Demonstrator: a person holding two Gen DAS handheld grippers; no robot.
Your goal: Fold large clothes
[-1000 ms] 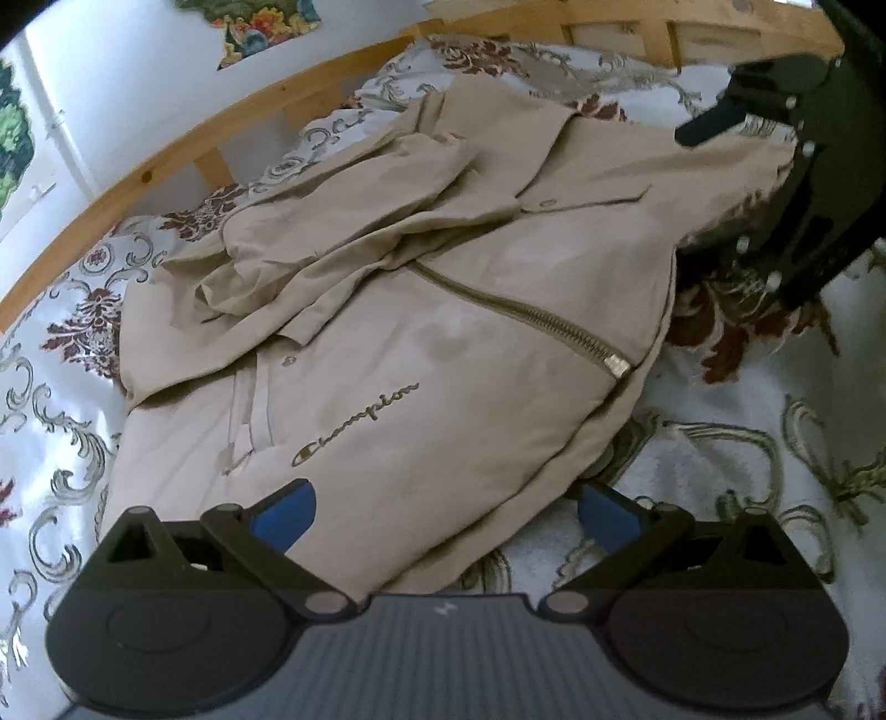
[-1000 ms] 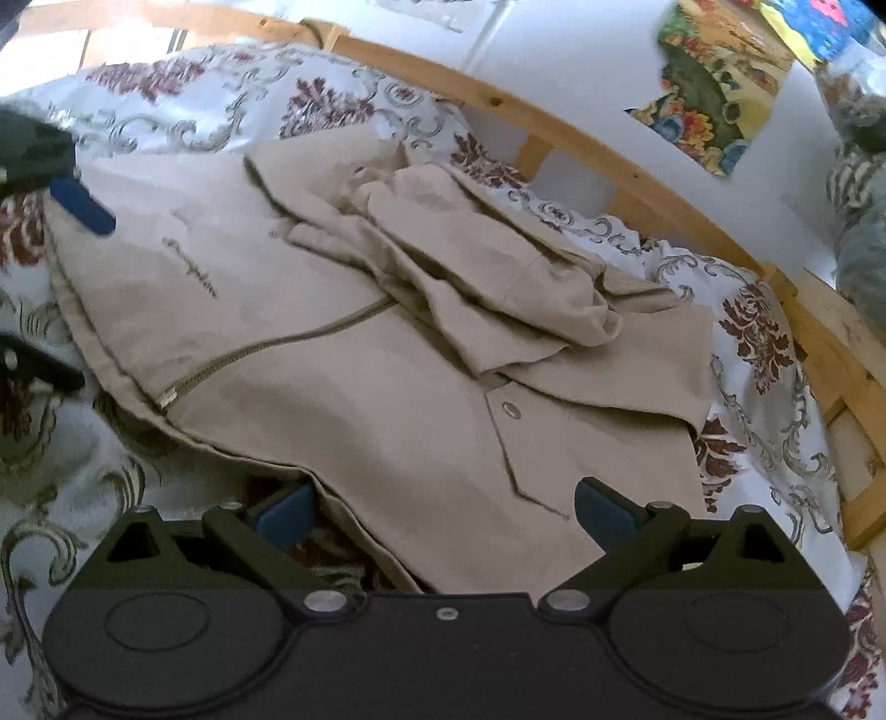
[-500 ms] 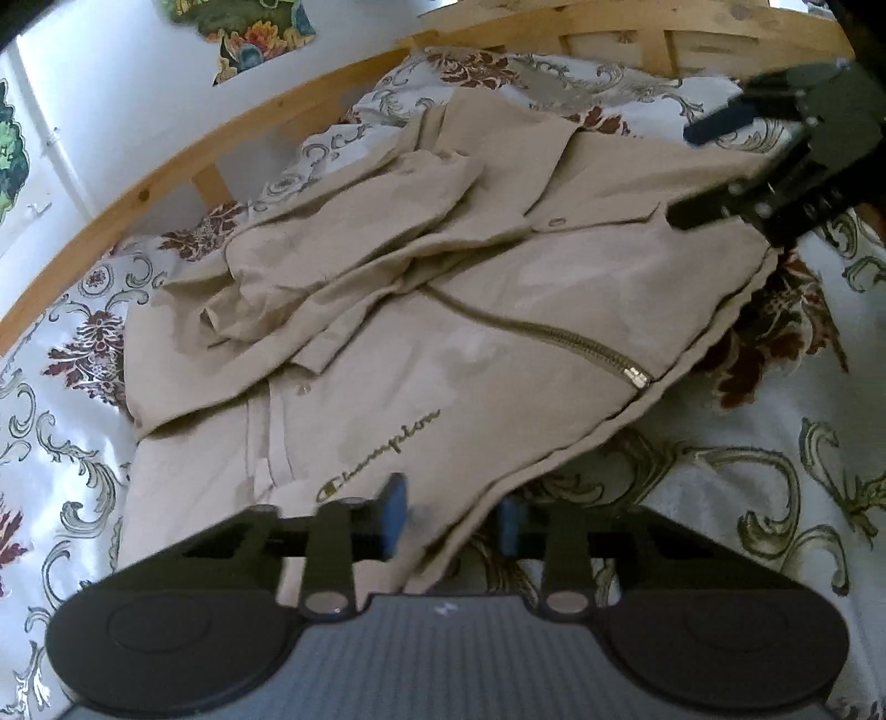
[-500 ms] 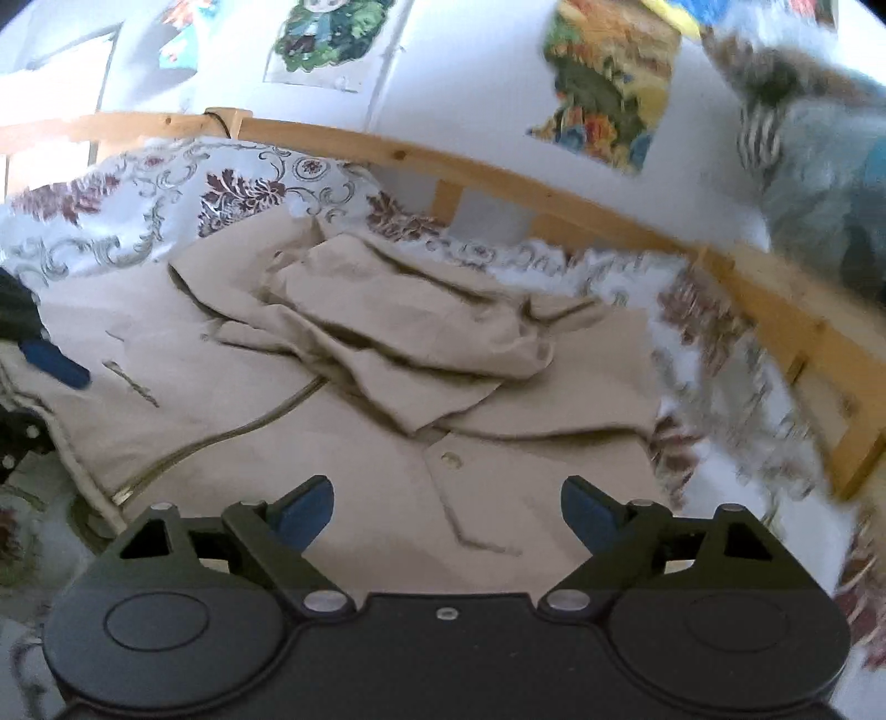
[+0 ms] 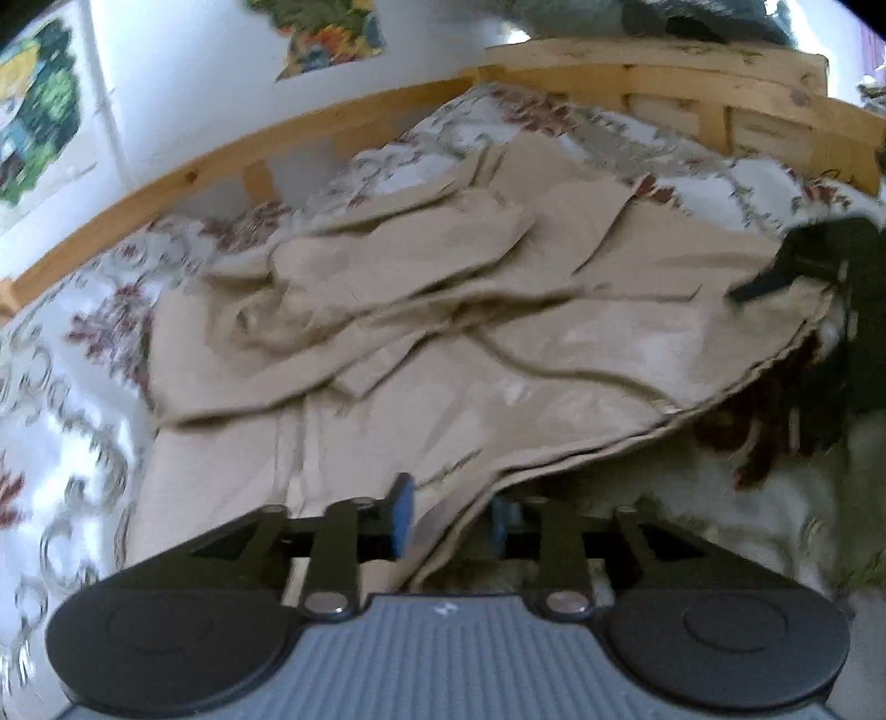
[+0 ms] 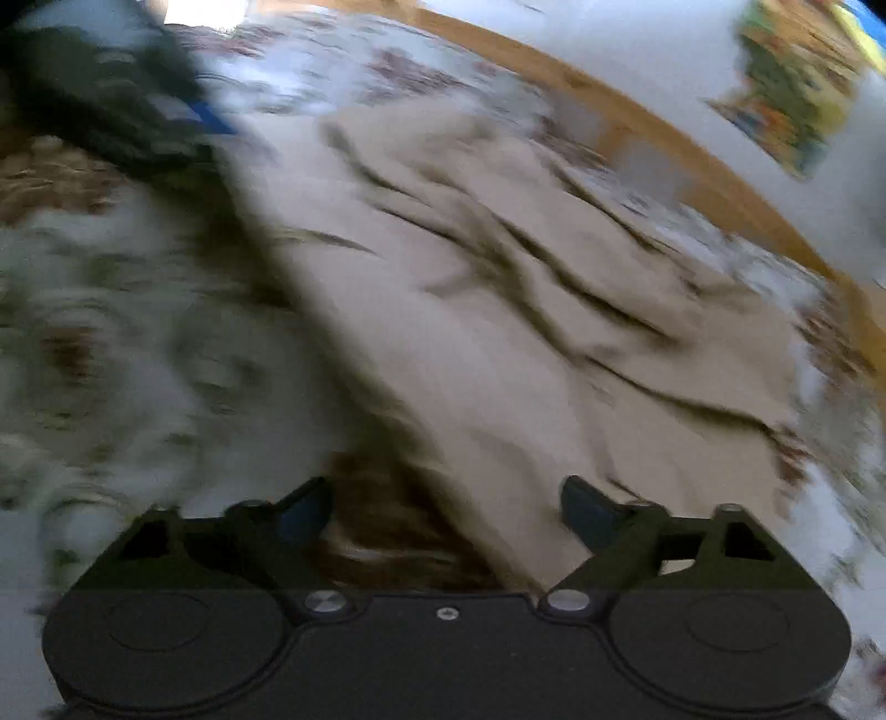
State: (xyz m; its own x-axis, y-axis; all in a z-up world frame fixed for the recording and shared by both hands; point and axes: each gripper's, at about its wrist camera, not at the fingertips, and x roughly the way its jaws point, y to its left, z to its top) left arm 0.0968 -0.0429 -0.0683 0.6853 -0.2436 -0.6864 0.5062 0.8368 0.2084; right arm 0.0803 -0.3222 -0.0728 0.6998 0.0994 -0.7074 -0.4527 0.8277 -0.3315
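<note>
- A beige jacket [image 5: 443, 343] lies crumpled across the middle of the left wrist view, spread on a bed with a floral sheet [image 5: 72, 387]; its folded sleeves bunch toward the upper centre of the frame.
- A wooden bed frame [image 5: 221, 166] curves along the top of that view, with a white wall and colourful posters [image 5: 332, 33] above it at upper left and upper centre.
- The left gripper [image 5: 448, 520] sits at the bottom centre, its blue-padded fingers [image 5: 401, 515] clenched on the jacket's near hem, which rises off the sheet in a lifted edge.
- In the same view the right gripper [image 5: 797, 271] shows as a dark shape at the right edge, at the jacket's far corner; its lower part merges with shadow and is cut by the frame.
- The right wrist view is heavily blurred: the jacket [image 6: 526, 332] fills the centre and right, the sheet [image 6: 111, 360] the left, the bed frame [image 6: 664, 144] the upper right.
- The right gripper [image 6: 448, 509] at bottom centre is released, fingers [image 6: 587, 509] spread wide, with the jacket's edge and a dark patch of sheet between them; whether the fingers touch the cloth cannot be made out.
- The left gripper [image 6: 111, 105] is a dark smear at upper left of that view.
</note>
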